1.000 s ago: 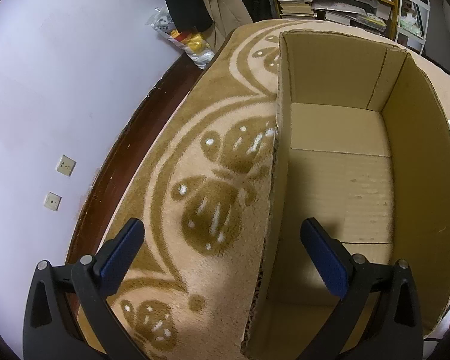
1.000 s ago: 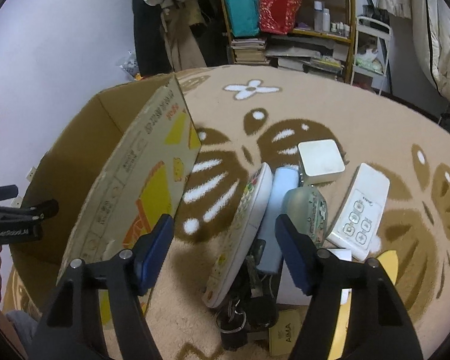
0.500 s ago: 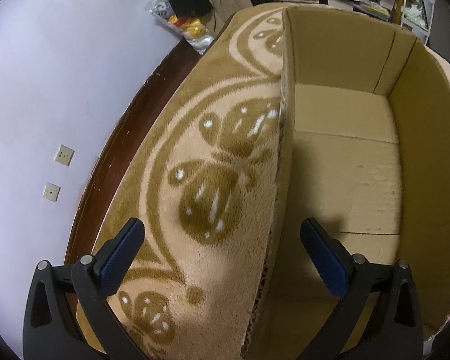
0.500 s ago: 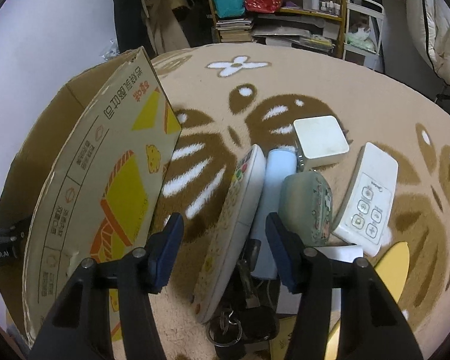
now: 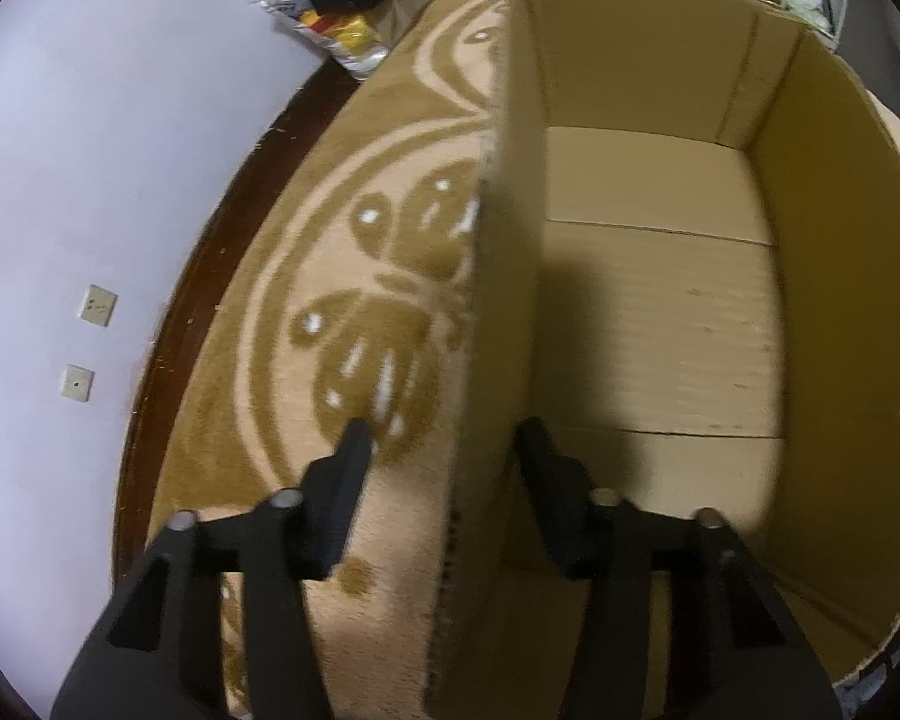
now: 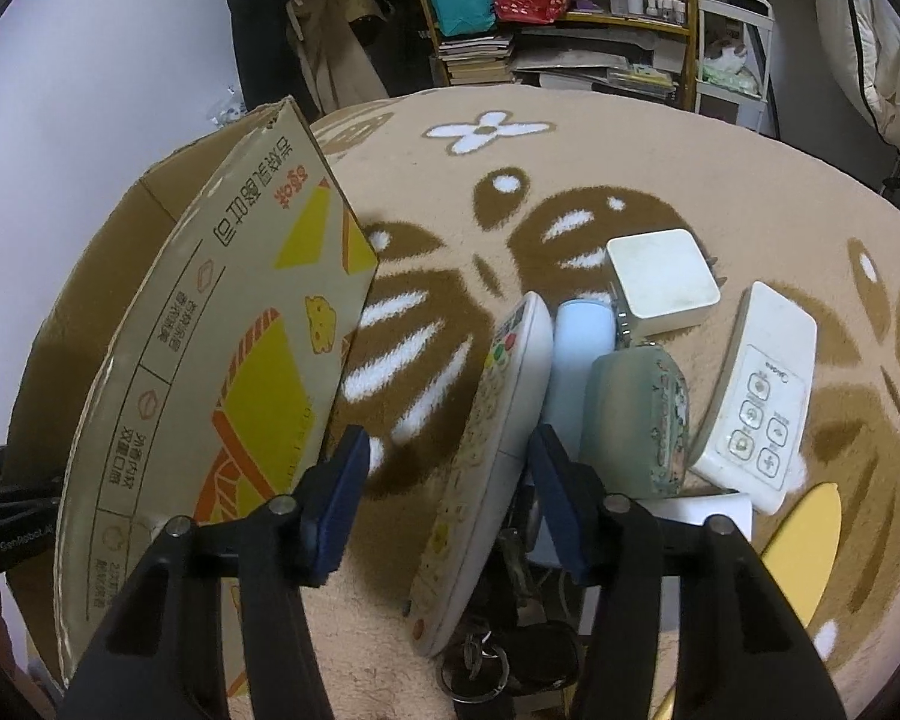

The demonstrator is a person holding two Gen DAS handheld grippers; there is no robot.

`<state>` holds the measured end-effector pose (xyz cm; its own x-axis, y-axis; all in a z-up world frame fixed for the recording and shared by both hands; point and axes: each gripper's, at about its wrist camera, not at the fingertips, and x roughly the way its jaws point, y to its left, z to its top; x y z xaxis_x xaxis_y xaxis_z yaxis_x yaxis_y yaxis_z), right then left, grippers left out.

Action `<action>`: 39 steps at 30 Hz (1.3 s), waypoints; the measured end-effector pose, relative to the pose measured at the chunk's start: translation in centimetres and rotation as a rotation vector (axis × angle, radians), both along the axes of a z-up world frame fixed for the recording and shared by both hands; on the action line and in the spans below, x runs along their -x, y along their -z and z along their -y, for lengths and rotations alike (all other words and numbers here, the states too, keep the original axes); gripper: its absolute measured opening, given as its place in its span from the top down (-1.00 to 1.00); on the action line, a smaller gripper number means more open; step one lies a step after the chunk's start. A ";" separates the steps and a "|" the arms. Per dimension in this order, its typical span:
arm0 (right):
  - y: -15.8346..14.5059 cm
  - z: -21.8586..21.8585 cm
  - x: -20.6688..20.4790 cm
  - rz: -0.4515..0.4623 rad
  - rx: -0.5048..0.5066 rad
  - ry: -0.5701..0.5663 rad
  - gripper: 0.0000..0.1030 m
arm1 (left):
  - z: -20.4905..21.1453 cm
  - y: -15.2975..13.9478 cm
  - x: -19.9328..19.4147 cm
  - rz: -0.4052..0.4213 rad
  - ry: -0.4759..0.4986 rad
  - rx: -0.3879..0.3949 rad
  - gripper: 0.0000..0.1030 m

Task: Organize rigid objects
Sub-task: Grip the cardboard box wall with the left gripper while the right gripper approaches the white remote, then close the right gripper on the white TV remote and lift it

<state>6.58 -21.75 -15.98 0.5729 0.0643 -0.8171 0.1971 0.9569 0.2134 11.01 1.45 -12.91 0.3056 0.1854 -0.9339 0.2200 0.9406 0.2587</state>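
Rug: tan pile rug with brown leaf pattern [image 6: 570, 138], carrying the box and the clutter.
Box: open brown cardboard box [image 5: 660, 324], empty inside, at 9 o'clock of the clutter in the right wrist view; light, walls stiff along the edge but likely to flex.
Left gripper: left gripper [image 5: 444, 444] straddles the box's near wall, one finger outside over the rug, one inside; jaws closing on the wall, a gap showing on both sides, so no pinch yet.
Long remote: white long remote with coloured buttons [image 6: 486, 450], lying on edge against a pale blue cylinder [image 6: 579, 360]; rigid, light, smooth plastic, probably slippery; best pinched across its narrow body near the middle.
Right gripper: right gripper [image 6: 450, 456] brackets the remote, jaws closing; the 3 o'clock pad sits at it, the 9 o'clock pad is well clear.
Wide remote: white remote with four round buttons [image 6: 762, 402], at 3 o'clock.
Adapter: white square box [image 6: 663, 279], at 1 o'clock.
Pouch: grey-green patterned case [image 6: 636, 414], beside the cylinder.
Keys: key ring [image 6: 480, 666], at 6 o'clock, partly hidden.
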 end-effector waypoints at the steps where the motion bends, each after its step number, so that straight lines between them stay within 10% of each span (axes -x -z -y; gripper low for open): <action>1: 0.0 0.1 0.0 -0.001 -0.003 0.006 -0.03 | 0.2 0.0 0.1 -0.002 0.009 0.003 0.28; 5: 0.1 0.6 0.2 0.003 -0.033 0.026 0.08 | 0.4 0.2 0.4 -0.022 0.020 0.036 0.60; 15: 0.9 1.1 0.2 -0.033 -0.101 0.025 0.29 | 0.3 0.2 0.6 -0.023 0.018 0.041 0.62; 39: 2.6 -1.9 -3.5 -0.087 -0.069 -0.006 -0.02 | 0.1 0.4 0.5 -0.022 0.006 0.024 0.60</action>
<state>10.12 -19.86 -18.63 0.4992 0.1251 -0.8574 0.2119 0.9418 0.2608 10.51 1.38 -13.31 0.2858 0.1610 -0.9447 0.2306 0.9453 0.2309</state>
